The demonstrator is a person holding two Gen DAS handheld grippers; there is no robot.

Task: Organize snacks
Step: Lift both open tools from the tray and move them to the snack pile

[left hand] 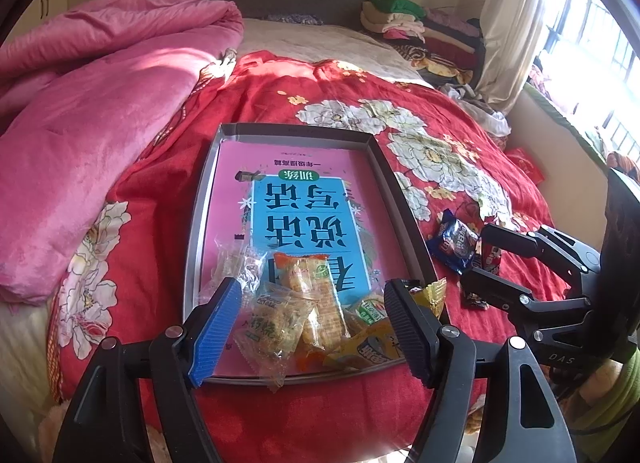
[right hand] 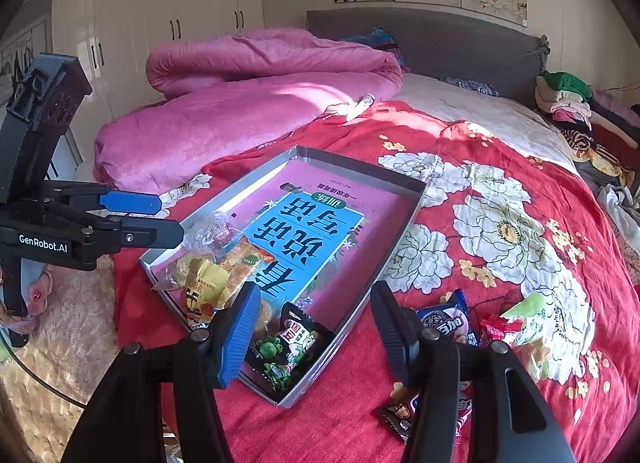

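The right tool (right hand: 312,337) hangs with its jaws spread wide and nothing between them, over the near right corner of the tray (right hand: 416,199), where a black packet (right hand: 290,347) lies inside. The left tool (left hand: 312,327) is likewise released and empty above the near end of the tray, over a heap of yellow and orange packets (left hand: 316,303).

The step in hand looks like gathering loose snacks from the bed into the tray. Next, I judge, the right tool must swing right to the blue packet (right hand: 446,321), straddle it and close on the crinkly wrapper without snagging the red quilt (right hand: 460,135).

Counted: one tray with one pink book (right hand: 320,223) lining it; two tools; roughly five or six packets inside. Outside to the right are the blue one, a red one (right hand: 498,329), a green one (right hand: 528,315) and a dark one (right hand: 396,413) nearest; more may be hidden.
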